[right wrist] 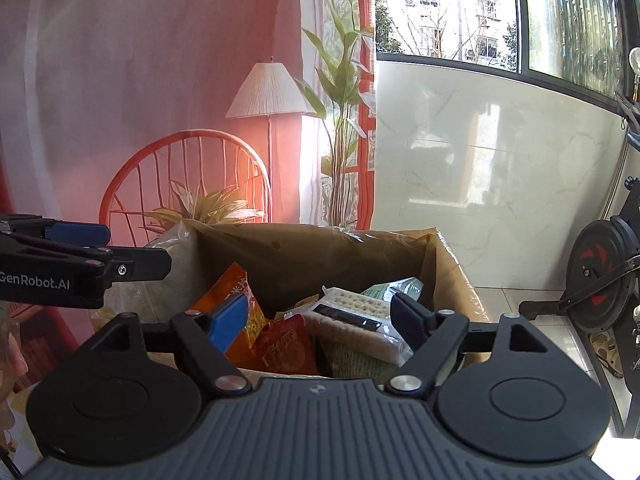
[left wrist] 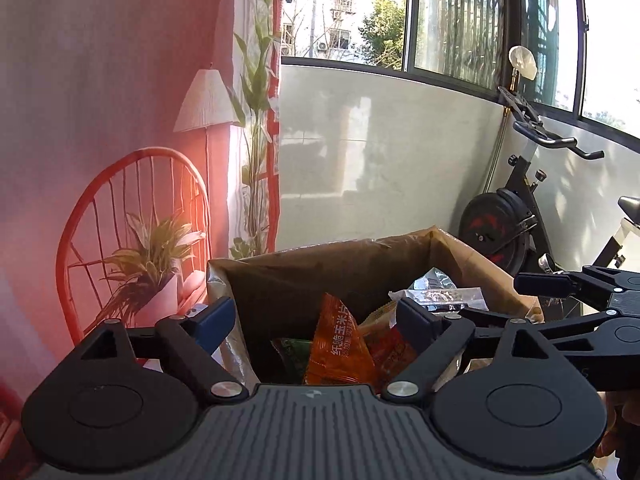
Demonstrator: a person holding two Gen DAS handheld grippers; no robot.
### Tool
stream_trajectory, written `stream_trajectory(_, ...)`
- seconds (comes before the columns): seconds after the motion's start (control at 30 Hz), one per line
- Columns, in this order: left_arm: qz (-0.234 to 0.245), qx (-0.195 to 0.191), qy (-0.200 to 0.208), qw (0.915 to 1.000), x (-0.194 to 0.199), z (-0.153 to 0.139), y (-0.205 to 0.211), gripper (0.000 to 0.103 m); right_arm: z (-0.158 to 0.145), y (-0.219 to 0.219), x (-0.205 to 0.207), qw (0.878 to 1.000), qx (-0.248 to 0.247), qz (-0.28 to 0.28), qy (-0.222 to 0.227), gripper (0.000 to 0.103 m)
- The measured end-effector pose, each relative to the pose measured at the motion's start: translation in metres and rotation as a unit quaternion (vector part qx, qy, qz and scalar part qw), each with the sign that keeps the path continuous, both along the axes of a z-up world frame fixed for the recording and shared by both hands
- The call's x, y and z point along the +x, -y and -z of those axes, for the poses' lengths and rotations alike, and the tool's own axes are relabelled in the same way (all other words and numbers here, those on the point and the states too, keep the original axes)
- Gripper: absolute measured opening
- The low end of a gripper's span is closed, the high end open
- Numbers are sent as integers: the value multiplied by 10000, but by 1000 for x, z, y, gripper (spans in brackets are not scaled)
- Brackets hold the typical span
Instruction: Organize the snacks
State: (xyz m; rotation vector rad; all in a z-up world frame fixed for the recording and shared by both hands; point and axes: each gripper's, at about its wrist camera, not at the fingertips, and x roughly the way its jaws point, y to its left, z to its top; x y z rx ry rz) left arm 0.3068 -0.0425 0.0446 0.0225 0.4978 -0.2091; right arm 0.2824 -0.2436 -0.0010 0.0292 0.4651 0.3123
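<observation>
An open cardboard box (left wrist: 320, 264) (right wrist: 312, 248) stands just ahead and holds several snack packets. Among them are an orange corn-chip packet (left wrist: 340, 352) (right wrist: 218, 294), a red packet (right wrist: 284, 344), a white cracker pack (right wrist: 352, 304) and a clear crinkled packet (left wrist: 440, 288). My left gripper (left wrist: 314, 320) hangs open over the box's near left side, with nothing pressed between its blue pads. My right gripper (right wrist: 318, 318) is open over the near right side, its pads clear of the packets below. In the right wrist view, the left gripper's fingers (right wrist: 140, 264) reach in from the left edge.
A black exercise bike (left wrist: 504, 224) (right wrist: 600, 272) stands on the floor to the right of the box. Behind the box hangs a pink backdrop (left wrist: 100, 80) printed with a chair, a lamp and plants. Beyond it are a pale tiled wall (left wrist: 380, 160) and windows.
</observation>
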Motion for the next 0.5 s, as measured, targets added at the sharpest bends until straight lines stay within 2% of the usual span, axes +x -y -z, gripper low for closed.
stream_trajectory(0.07,27,16,43,10000,-10,-7,1,90,-8,2,-14,9999,-19,154,59,91)
stream_trajectory(0.17,76,-6,112,9999,-29,-18,3,90,-19,4,-37,9997,25,208,155,96)
stream_trajectory(0.27,-29,-2,239,9997,-49,-28,2,90,-27,5,-58,9994,37,289,203,96)
stream_trajectory(0.4,-422,170,479,9978,-77,-40,3,90,-36,9,-90,9987,150,368,323,97)
stream_trajectory(0.5,-405,73,528,9978,-93,-47,0,90,-38,11,-113,9978,288,485,356,97)
